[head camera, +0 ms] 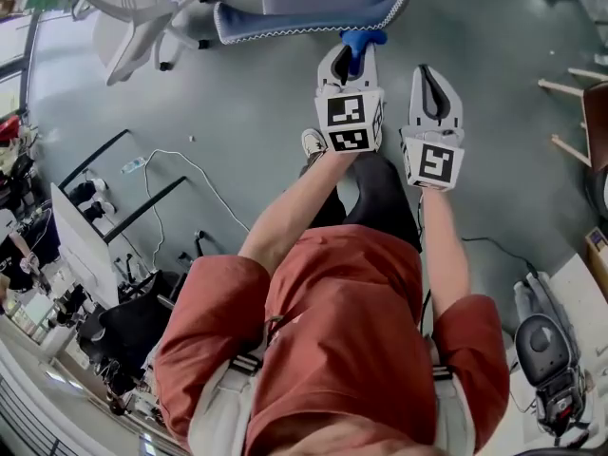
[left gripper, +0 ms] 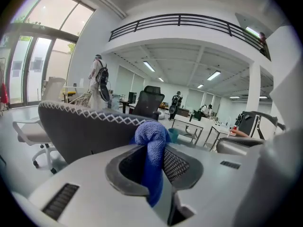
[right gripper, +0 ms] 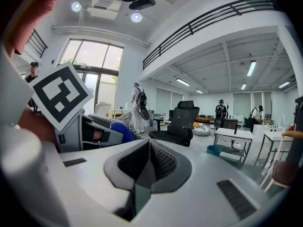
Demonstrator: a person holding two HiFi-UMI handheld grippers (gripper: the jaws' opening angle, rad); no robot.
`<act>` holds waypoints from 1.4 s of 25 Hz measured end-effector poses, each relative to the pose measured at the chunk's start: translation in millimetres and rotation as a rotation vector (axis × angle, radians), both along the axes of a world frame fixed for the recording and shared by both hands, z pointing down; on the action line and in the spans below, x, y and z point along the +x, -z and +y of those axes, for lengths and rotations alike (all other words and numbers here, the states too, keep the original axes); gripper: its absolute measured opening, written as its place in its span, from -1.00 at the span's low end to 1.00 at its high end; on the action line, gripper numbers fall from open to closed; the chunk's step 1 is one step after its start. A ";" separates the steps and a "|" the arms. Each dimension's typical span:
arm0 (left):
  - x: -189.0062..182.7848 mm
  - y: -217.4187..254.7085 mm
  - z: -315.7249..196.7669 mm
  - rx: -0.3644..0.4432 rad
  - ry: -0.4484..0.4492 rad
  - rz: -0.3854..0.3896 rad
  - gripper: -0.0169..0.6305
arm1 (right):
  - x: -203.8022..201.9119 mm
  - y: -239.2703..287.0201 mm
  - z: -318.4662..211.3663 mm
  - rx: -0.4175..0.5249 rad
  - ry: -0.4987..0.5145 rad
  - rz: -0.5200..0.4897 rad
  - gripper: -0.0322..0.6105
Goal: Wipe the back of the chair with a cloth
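our left tool (head camera: 350, 60) is clamped on the blue cloth (left gripper: 151, 138): in the left gripper view the cloth runs down between the two jaws, and a rounded bunch of it sticks out past their tips. that bunch sits right at the top rim of the chair back (head camera: 313, 12), the grey-blue panel edged with white zigzag stitching, at the far side of the scene. from the head view the cloth meets the rim's near edge; we cannot tell how firmly it presses.

our right tool (head camera: 435, 84) hangs just right of the left one, a little nearer to us and apart from the chair. in the right gripper view its jaws are closed together with nothing between them, and the cloth shows to their left beside the left tool's marker cube.

below both tools lies the grey floor (head camera: 247, 112). a white office chair (head camera: 133, 12) stands at the far left, well apart from the one we work on.
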State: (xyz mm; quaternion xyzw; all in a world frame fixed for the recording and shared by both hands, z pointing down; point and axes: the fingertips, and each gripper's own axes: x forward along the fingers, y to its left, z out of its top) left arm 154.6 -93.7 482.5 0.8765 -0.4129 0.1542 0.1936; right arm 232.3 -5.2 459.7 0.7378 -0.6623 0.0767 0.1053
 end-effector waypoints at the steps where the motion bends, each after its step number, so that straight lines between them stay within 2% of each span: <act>1: -1.6 7.0 0.9 0.000 -0.006 -0.001 -0.67 | -1.5 6.1 -2.1 0.009 0.001 -0.009 -0.82; 7: -5.2 15.8 4.6 -0.034 -0.053 -0.031 -0.67 | -5.6 35.4 -12.5 0.023 0.003 -0.013 -0.82; 11: -22.6 57.3 15.6 -0.021 -0.086 0.002 -0.67 | -2.1 92.4 -7.8 0.085 -0.030 -0.137 -0.82; 13: -33.9 86.3 18.6 -0.004 -0.081 0.035 -0.67 | 1.6 123.3 -5.2 0.109 -0.028 -0.151 -0.82; 16: -60.1 132.9 15.1 0.055 -0.067 0.072 -0.67 | 1.9 161.9 -13.0 0.132 0.001 -0.134 -0.82; 20: -124.3 193.5 16.8 0.101 -0.069 0.084 -0.67 | -19.8 201.7 -22.3 0.044 0.031 -0.144 -0.82; 24: -197.4 249.1 0.4 0.186 -0.014 0.070 -0.67 | -57.6 254.2 -43.6 0.082 0.115 -0.138 -0.82; 29: -264.2 319.7 -25.9 0.335 0.108 0.080 -0.67 | -96.4 316.6 -62.9 0.167 0.200 -0.081 -0.82; 31: -287.4 350.7 -30.9 0.421 0.154 0.092 -0.67 | -110.0 342.0 -65.9 0.222 0.209 -0.025 -0.82; 35: -319.1 409.4 -30.9 0.585 0.211 0.117 -0.67 | -132.1 393.7 -64.2 0.396 0.211 0.082 -0.82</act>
